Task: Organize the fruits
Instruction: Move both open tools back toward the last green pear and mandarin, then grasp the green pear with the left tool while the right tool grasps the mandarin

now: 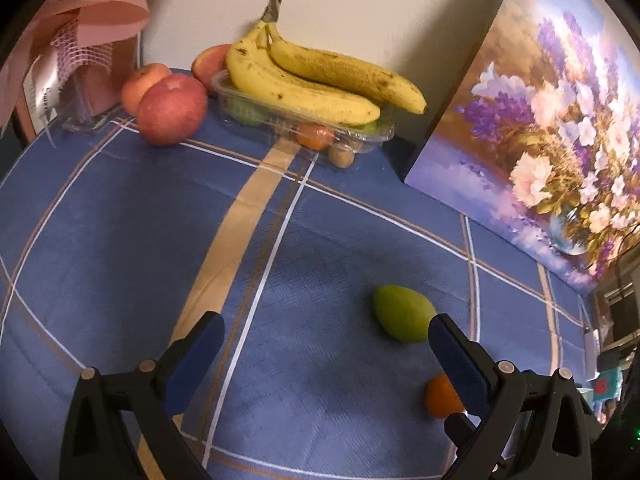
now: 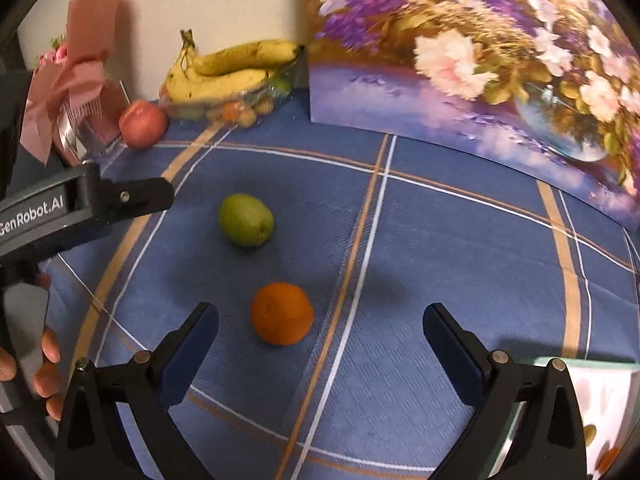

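A green fruit (image 1: 402, 313) lies on the blue checked cloth, just left of the right finger of my open left gripper (image 1: 326, 340). An orange (image 1: 440, 397) sits partly hidden behind that finger. In the right wrist view the same green fruit (image 2: 245, 220) and orange (image 2: 281, 313) lie apart; the orange rests just ahead of my open right gripper (image 2: 320, 330), toward its left finger. At the back, bananas (image 1: 320, 80) lie on a clear plastic tray (image 1: 360, 140) holding small fruits, with red apples (image 1: 172, 108) beside it.
A flower painting (image 1: 540, 140) leans along the right side. A pink ribboned gift box (image 1: 88, 60) stands at the back left. The left gripper body (image 2: 80, 204) and a hand (image 2: 44, 372) show at the left of the right wrist view. A patterned box (image 2: 600, 412) sits at the front right.
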A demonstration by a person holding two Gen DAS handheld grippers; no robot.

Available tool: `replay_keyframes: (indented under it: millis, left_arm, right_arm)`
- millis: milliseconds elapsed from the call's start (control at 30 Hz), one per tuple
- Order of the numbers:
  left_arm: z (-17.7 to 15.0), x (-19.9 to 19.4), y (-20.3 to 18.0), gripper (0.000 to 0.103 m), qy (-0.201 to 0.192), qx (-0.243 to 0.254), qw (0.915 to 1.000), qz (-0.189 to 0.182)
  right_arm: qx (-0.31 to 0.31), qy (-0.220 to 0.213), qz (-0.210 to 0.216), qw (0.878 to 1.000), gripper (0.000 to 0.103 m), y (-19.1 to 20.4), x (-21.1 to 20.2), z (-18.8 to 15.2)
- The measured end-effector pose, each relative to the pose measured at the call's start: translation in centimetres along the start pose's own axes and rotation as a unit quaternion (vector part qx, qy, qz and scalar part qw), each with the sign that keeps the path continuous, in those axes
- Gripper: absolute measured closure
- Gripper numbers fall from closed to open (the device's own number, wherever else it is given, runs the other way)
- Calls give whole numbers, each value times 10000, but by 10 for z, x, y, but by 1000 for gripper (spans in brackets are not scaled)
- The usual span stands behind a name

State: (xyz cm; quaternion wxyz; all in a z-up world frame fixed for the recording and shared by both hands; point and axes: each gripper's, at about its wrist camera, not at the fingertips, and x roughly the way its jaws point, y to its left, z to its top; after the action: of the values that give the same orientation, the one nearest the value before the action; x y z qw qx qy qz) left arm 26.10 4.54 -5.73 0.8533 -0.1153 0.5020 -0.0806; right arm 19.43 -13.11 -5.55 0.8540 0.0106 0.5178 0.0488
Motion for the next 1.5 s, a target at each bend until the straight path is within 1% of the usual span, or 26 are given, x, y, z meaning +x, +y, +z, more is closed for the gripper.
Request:
replay_keyframes:
  millis: [133, 233, 300, 333, 400, 433, 500, 533, 600, 833, 933, 967, 1000, 1067, 1133, 1200, 1300, 1367, 1400, 1433, 1467, 1500]
  left_arm:
    - [-5, 16, -7, 0, 143, 85, 9998, -130]
    - [-7, 25, -12, 0, 200, 119, 9997, -84]
    - [-8, 28, -14, 0, 204, 83, 9997, -112]
    - [-8, 28, -14, 0, 201, 60, 9997, -132]
    - [-9, 29, -14, 0, 199, 33, 9997, -168]
    - [-9, 30, -15, 0, 201, 35, 9996, -190]
    - [-9, 31, -16, 0, 214, 47, 9995, -229]
    - [-10, 31, -17, 0, 219, 45, 9994, -271]
    - [-10, 32, -19, 0, 219, 16, 9991, -366]
    - [-8, 35, -33, 2, 187, 71, 9983, -540]
    - [-9, 42, -40, 14, 242, 107, 9981, -560]
    - [-9, 45, -41, 20, 265, 114, 9980, -557]
    - [-10, 48, -42, 22, 288, 117, 9980, -545]
    - [-11, 50, -44, 23, 235, 136, 9984, -488]
    - [-10, 51, -47, 26, 197, 143, 9984, -516]
    - [-9, 51, -48, 32, 175, 102, 9983, -548]
    - [-8, 52, -49, 38, 135, 114, 9987, -470]
    - [-8, 52, -48, 40, 129, 80, 9986, -508]
    - [-7, 51, -47, 43, 129, 68, 9985, -528]
    - [-7, 52, -47, 47, 143, 37, 9979, -625]
    - [-8, 52, -46, 49, 175, -4, 9974, -694]
    - [-8, 52, -45, 49, 176, -25, 9973, -709]
  right_arm:
    - [-170, 157, -48, 9997, 1, 4, 14, 1]
    - [-322, 230, -84, 9992, 6, 7, 22, 0]
    - [-375, 258, -61, 9989, 16, 9, 26, -1]
    - [-383, 276, -33, 9989, 18, 10, 27, -1]
    - [-402, 302, 45, 9987, 30, 12, 29, -2]
    - [-418, 303, 77, 9986, 34, 13, 30, -2]
    - [-444, 289, 123, 9985, 47, 15, 30, -3]
    - [-439, 282, 171, 9985, 50, 16, 30, -4]
    - [-413, 245, 321, 9983, 63, 17, 28, -4]
    - [-430, 207, 321, 9983, 63, 12, 23, -4]
    - [-325, 191, 255, 9990, 63, 1, 20, -5]
    - [-277, 184, 249, 9991, 63, -3, 19, -5]
    - [-232, 174, 241, 9993, 63, -7, 18, -4]
    - [-164, 153, 230, 9995, 63, -14, 16, -3]
    - [-139, 125, 208, 9996, 63, -20, 14, -2]
    - [-111, 122, 175, 9997, 63, -26, 13, -2]
    - [-38, 130, 154, 9998, 63, -28, 16, 2]
    - [39, 124, 170, 9998, 63, -34, 13, -2]
    - [77, 128, 184, 9997, 63, -36, 14, -2]
    - [116, 135, 191, 9997, 63, -37, 15, -2]
    - [143, 147, 194, 9996, 63, -39, 16, -3]
    - [154, 151, 196, 9996, 63, -39, 16, -3]
